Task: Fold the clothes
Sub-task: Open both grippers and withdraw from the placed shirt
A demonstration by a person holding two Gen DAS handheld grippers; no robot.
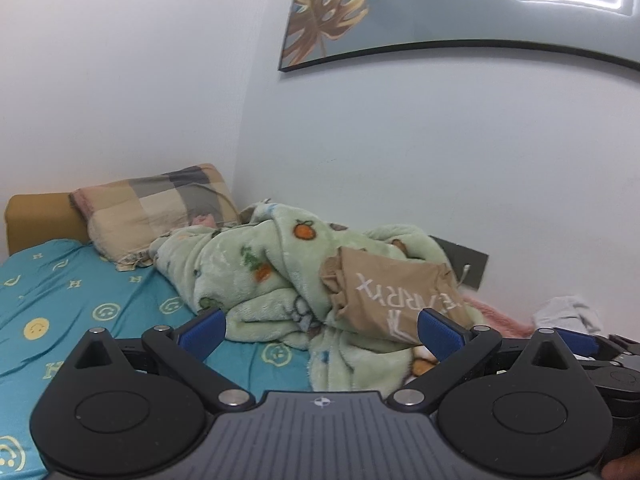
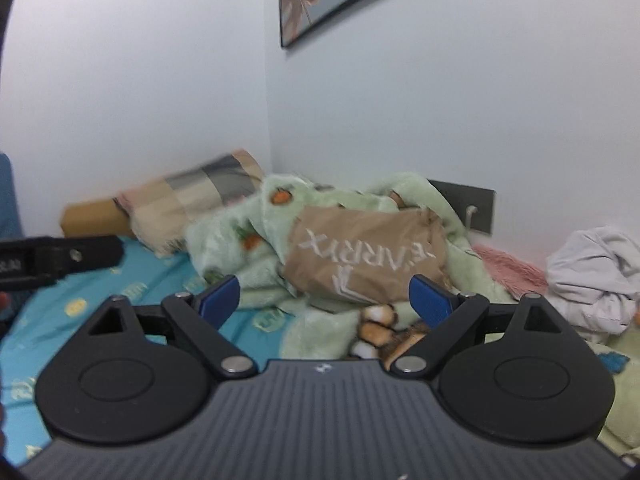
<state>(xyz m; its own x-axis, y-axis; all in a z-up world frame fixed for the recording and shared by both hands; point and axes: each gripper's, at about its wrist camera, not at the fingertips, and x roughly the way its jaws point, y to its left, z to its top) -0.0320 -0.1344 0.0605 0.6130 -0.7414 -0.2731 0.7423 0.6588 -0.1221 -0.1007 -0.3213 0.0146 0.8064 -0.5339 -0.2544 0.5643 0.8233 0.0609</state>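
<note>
Nearest your lenses are the two grippers themselves: your left gripper (image 1: 320, 330) and your right gripper (image 2: 324, 300) both have their blue pads spread wide apart, with nothing between them. Each hovers level above the bed, aimed at the corner where the walls meet; neither touches any cloth.

Just past the fingertips lies the tan garment with white lettering (image 2: 364, 256), crumpled on top of the green fleece blanket (image 1: 248, 272), which is heaped toward the wall-side edge of the bed. I judge the folding has not begun: the garment is bunched, no edges are squared, and no folded stack is in sight. You have everything left to do, starting with lifting it clear and spreading it flat.

A second piece, a pale crumpled garment (image 2: 596, 276), lies farther along the wall-side edge, also unfolded. Beyond the blanket a checked pillow (image 1: 160, 208) leans at the head end, and the blue smiley-print sheet (image 1: 80, 300) offers open room on the left.
</note>
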